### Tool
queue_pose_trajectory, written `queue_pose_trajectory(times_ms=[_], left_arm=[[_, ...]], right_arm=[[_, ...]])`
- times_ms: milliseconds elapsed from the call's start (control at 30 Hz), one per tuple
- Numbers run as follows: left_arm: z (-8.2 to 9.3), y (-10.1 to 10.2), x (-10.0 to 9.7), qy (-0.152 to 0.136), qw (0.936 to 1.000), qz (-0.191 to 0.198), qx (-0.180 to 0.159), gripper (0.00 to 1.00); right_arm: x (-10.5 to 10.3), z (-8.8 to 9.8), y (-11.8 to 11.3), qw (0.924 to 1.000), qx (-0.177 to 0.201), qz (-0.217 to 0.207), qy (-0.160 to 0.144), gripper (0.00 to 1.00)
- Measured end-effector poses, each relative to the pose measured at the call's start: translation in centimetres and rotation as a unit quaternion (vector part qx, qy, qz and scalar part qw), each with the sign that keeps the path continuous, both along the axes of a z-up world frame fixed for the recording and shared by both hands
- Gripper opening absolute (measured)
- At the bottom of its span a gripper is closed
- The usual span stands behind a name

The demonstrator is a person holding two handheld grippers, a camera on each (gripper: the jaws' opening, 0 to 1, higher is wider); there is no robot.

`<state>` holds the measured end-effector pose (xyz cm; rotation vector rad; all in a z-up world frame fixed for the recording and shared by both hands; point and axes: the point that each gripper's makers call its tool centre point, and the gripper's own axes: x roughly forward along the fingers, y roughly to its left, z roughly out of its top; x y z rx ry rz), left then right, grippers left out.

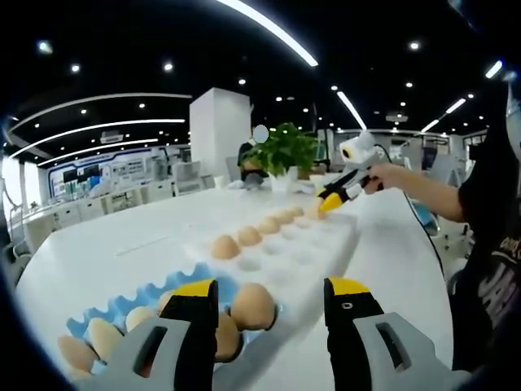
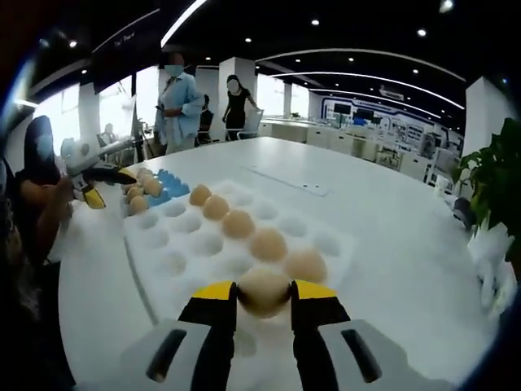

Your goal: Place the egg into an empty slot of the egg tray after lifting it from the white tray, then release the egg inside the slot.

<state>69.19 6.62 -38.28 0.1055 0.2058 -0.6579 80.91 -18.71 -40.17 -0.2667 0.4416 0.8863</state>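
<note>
The right gripper [image 2: 263, 303], its yellow-tipped black jaws pressing on either side of a tan egg [image 2: 263, 291], is holding that egg just over the near end of the white moulded tray [image 2: 175, 262], at the end of the diagonal line of five more eggs lying in the tray's hollows. The blue scalloped egg tray [image 2: 170, 186] is sitting just beyond the white tray's far end, so the egg is facing a long carry; I judge that a slack squeeze could let it drop, and too hard a one could crack the shell. The left gripper [image 1: 272, 308] is hovering with jaws spread and nothing between them, just above the blue egg tray's end nearest the white tray, where it might crowd the approach. Which blue slots are lying empty is hard to make out, since the left gripper's jaws are covering part of that tray and the right gripper view shows it small.
</note>
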Motion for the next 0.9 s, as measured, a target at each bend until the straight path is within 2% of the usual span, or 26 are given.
queue_pose_trajectory(times_ms=[533, 900], left_arm=[[-0.1, 0.2, 0.1, 0.000, 1.0000, 0.001, -0.002, 0.53], [-0.3, 0.7, -0.1, 0.002, 1.0000, 0.006, -0.003, 0.53]], right_arm=[[-0.5, 1.1, 1.2, 0.9999, 0.003, 0.014, -0.010, 0.27], [-0.6, 1.4, 2.9, 0.9995, 0.009, 0.030, -0.009, 0.27]])
